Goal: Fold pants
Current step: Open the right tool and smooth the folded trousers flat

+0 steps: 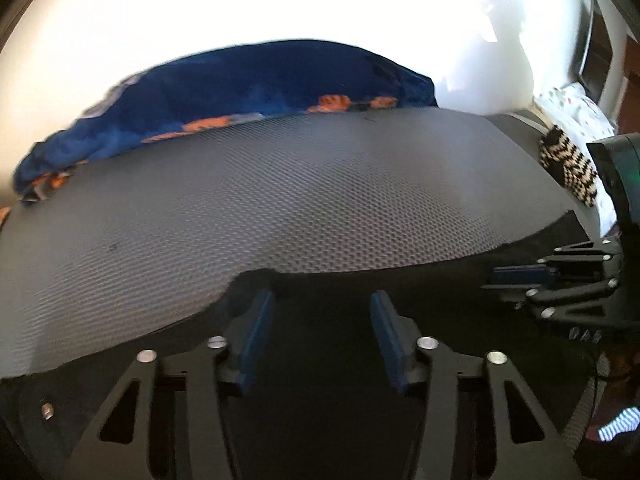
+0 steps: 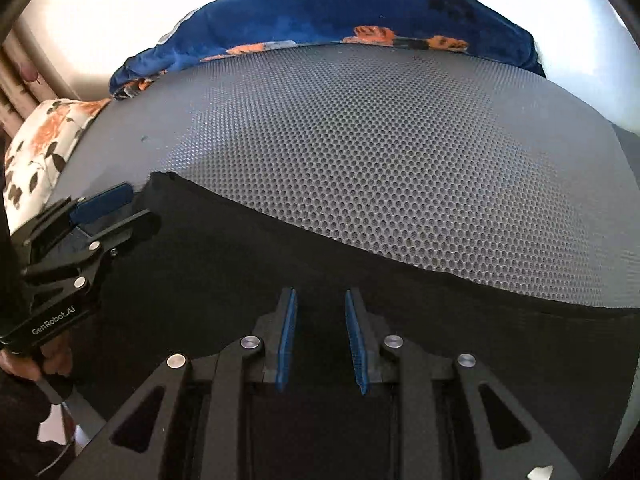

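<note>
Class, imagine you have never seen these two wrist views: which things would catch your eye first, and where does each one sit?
First the grey honeycomb mat filling the middle of both views, with the black pants spread over its near edge. Behind the mat lies a bright blue blanket with orange patches. In the foreground the left gripper and right gripper hang over the pants, jaws apart with nothing between them.

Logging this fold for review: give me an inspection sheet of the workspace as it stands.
Surface: grey honeycomb mat.
Job's things: black pants lie along the mat's near edge.
Clutter: blue blanket at the far edge; striped cloth at one side.
Grippers: left gripper and right gripper both open over the pants, nothing between the pads.
Cables: nothing seen.
Surroundings: floral pillow, bright wall.
</note>
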`<state>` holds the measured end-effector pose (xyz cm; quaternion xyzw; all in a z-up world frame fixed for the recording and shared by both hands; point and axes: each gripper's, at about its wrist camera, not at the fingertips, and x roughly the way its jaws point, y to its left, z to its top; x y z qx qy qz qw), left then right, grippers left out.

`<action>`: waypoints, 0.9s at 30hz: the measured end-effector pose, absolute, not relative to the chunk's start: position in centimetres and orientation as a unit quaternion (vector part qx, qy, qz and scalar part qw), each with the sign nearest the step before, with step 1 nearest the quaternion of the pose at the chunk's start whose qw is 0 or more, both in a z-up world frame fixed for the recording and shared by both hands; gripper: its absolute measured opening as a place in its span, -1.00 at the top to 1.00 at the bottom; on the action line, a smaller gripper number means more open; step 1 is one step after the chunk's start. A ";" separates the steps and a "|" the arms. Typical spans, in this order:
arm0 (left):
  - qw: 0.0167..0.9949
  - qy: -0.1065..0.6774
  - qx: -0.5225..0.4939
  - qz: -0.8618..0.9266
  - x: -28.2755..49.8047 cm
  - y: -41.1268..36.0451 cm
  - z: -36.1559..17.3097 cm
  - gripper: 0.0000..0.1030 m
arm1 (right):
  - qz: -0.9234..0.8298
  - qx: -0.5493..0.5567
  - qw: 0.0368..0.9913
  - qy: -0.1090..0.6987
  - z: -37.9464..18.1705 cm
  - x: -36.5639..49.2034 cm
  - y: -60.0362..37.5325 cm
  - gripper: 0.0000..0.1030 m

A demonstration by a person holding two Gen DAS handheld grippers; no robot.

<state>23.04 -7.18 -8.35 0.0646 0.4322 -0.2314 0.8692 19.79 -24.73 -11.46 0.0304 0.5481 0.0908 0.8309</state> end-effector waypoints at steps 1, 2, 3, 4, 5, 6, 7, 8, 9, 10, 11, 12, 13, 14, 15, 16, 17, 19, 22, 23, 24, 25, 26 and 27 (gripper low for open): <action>0.867 0.437 0.069 -0.230 23.5 -7.5 -8.8 0.13 | 0.086 0.023 0.833 0.546 -11.6 19.8 -24.5 0.52; 0.865 0.443 0.075 -0.223 24.0 -7.7 -9.4 0.19 | 0.081 0.014 0.836 0.543 -11.9 19.9 -24.2 0.52; 0.863 0.448 0.076 -0.221 24.3 -7.8 -9.9 0.21 | 0.076 0.004 0.838 0.540 -12.2 20.0 -23.9 0.53; 0.861 0.452 0.075 -0.222 24.7 -7.9 -10.2 0.23 | 0.073 -0.003 0.843 0.532 -12.2 20.1 -23.7 0.54; 0.861 0.453 0.071 -0.221 25.0 -7.9 -10.5 0.23 | 0.069 -0.006 0.845 0.530 -12.2 20.1 -23.7 0.55; 0.861 0.453 0.068 -0.222 25.2 -7.9 -10.5 0.23 | 0.067 -0.009 0.846 0.528 -12.2 20.2 -23.6 0.55; 0.861 0.454 0.067 -0.222 25.4 -8.0 -10.6 0.23 | 0.067 -0.008 0.848 0.526 -12.2 20.4 -23.6 0.55; 0.860 0.455 0.064 -0.221 25.7 -8.1 -10.7 0.24 | 0.067 -0.004 0.848 0.525 -12.2 20.6 -23.7 0.55; 0.861 0.454 0.066 -0.221 25.8 -8.2 -10.7 0.24 | 0.067 0.006 0.849 0.525 -12.3 20.9 -24.0 0.55; 0.861 0.453 0.070 -0.219 25.9 -8.4 -10.8 0.24 | 0.068 0.011 0.849 0.524 -12.3 21.1 -24.1 0.55; 0.863 0.450 0.076 -0.217 25.9 -8.5 -10.7 0.23 | 0.069 0.011 0.849 0.524 -12.3 21.2 -24.1 0.55; 0.864 0.448 0.082 -0.215 25.8 -8.6 -10.7 0.23 | 0.071 0.012 0.847 0.527 -12.3 21.3 -24.1 0.55; 0.864 0.447 0.087 -0.214 25.7 -8.7 -10.5 0.23 | 0.071 0.014 0.846 0.528 -12.2 21.4 -24.1 0.55; 0.867 0.443 0.086 -0.212 25.5 -8.6 -10.2 0.23 | 0.076 0.018 0.847 0.526 -12.0 21.4 -24.2 0.54; 0.869 0.441 0.078 -0.212 25.3 -8.4 -9.8 0.23 | 0.083 0.030 0.849 0.521 -11.6 21.3 -24.5 0.54; 0.870 0.440 0.069 -0.214 25.0 -8.0 -9.3 0.23 | 0.086 0.048 0.852 0.515 -11.0 21.1 -25.2 0.54; 0.871 0.437 0.062 -0.216 24.4 -7.6 -8.8 0.23 | 0.084 0.063 0.853 0.511 -10.5 20.7 -25.9 0.54; 0.875 0.431 0.065 -0.213 23.3 -7.1 -7.9 0.23 | 0.061 0.063 0.859 0.505 -9.5 19.7 -27.3 0.54; 0.876 0.428 0.072 -0.211 21.3 -6.0 -7.4 0.23 | 0.031 0.067 0.860 0.504 -8.8 17.7 -29.7 0.54; 0.875 0.431 0.072 -0.208 20.8 -5.6 -7.4 0.23 | 0.019 0.070 0.859 0.507 -8.9 17.1 -30.7 0.54; 0.873 0.436 0.070 -0.207 20.4 -5.2 -7.5 0.22 | 0.007 0.070 0.857 0.511 -9.0 16.6 -31.6 0.54; 0.871 0.441 0.066 -0.205 20.1 -4.8 -7.7 0.22 | -0.004 0.070 0.855 0.515 -9.3 16.3 -32.6 0.51; 0.869 0.446 0.064 -0.202 19.8 -4.4 -7.9 0.22 | -0.015 0.072 0.851 0.519 -9.7 16.0 -33.4 0.51; 0.868 0.451 0.062 -0.198 19.4 -4.0 -8.2 0.22 | -0.020 0.080 0.848 0.523 -10.1 15.8 -34.2 0.51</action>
